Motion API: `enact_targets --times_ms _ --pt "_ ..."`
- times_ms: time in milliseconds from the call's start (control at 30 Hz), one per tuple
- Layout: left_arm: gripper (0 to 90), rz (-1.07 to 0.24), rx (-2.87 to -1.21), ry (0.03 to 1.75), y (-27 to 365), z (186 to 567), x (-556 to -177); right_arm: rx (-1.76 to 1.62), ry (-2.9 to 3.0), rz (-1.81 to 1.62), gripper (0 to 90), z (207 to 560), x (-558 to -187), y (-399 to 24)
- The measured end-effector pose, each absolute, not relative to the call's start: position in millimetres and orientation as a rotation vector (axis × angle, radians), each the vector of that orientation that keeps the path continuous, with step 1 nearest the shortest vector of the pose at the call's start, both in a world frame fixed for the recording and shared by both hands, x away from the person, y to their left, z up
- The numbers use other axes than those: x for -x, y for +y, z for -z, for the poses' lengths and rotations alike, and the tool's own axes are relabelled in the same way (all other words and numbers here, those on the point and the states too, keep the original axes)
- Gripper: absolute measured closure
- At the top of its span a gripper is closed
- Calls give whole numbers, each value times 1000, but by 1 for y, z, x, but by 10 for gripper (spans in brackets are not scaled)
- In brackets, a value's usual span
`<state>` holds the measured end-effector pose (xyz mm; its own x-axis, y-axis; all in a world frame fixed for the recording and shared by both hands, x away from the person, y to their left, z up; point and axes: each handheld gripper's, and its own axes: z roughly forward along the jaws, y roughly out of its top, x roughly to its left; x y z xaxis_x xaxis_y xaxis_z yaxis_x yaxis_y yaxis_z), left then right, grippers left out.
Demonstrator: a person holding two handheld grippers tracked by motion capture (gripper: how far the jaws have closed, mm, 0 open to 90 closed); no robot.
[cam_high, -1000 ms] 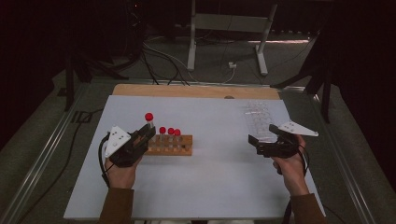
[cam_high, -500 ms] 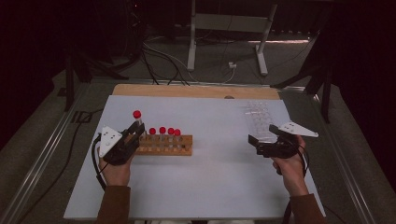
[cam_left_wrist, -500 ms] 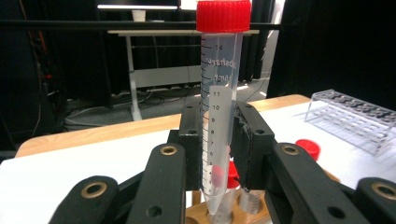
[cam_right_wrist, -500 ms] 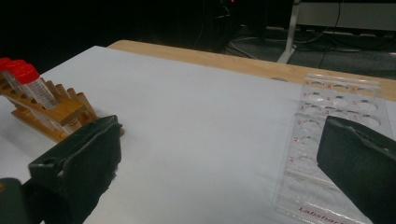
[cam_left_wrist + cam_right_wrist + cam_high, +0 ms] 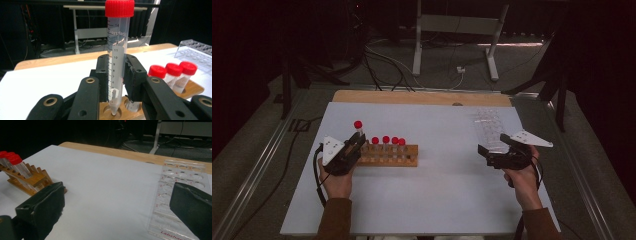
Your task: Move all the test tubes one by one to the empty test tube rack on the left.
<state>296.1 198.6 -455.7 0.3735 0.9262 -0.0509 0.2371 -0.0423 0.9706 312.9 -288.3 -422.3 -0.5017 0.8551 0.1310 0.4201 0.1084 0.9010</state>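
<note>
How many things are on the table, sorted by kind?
Red-capped tubes: 5, one in the left gripper being set into the wooden rack, tube, and four seated in it
Wooden rack: 1
Clear plastic rack: 1
Total: 7

Red cap (image 5: 119, 8) tops the clear tube (image 5: 117, 53) with black graduations; tan wooden rack (image 5: 388, 155); white table (image 5: 437, 200); transparent tray (image 5: 175, 195) with red lettering.
</note>
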Motion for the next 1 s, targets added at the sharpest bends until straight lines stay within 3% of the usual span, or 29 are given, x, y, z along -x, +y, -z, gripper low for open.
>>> enact_targets --times_ms 1000 --pt "729 -756 -1667 1135 192 486 -295 -1230 1975 -1375 0 424 -311 -286"
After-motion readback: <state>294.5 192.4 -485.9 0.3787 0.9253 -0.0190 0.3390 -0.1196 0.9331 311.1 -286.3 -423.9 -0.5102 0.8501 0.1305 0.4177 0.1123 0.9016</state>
